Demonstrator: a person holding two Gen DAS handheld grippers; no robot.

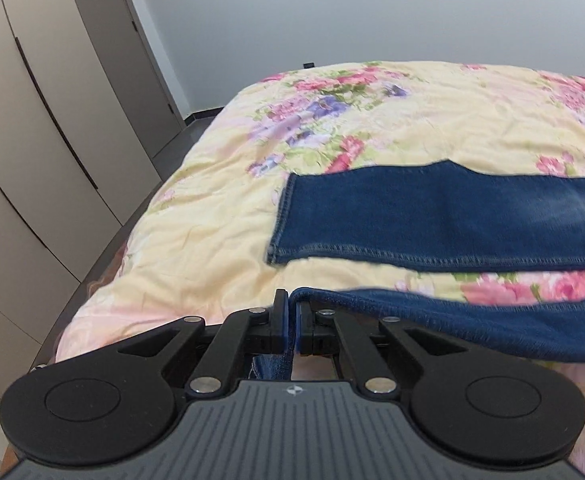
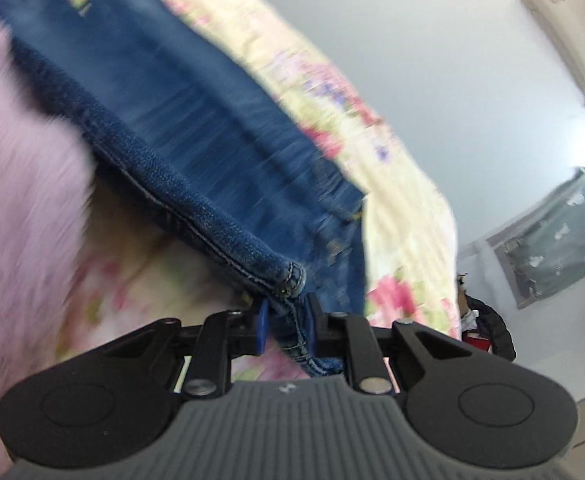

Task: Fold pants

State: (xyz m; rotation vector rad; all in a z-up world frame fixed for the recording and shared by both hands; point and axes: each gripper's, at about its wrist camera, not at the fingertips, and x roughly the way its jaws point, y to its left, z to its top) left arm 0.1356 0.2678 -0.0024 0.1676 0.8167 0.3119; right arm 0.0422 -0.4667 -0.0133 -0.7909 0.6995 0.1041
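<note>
Floral bedspread (image 1: 220,216) on a bed beside a row of tall cupboards (image 1: 32,128), under a plain pale wall, serves as the folding surface. One leg of the jeans (image 1: 444,220) lies flat across it, hem to the left, while the other leg is lifted clear of the cover along its near edge. Left gripper (image 1: 291,316): jaws all but shut, pinching the hem corner of the raised leg. Right gripper (image 2: 286,322): jaws narrowly parted with the waistband corner, rivet showing, between the blue pads; they appear to press on the denim, though blur leaves this uncertain. A fluffy pink sleeve (image 2: 20,168) shows at the left of the right wrist view. To fold well, both ends should probably travel together at equal height with the leg held taut, so its long edge lands along that of the flat leg; slack or a weak right-hand hold risks a skewed, wrinkled fold.
</note>
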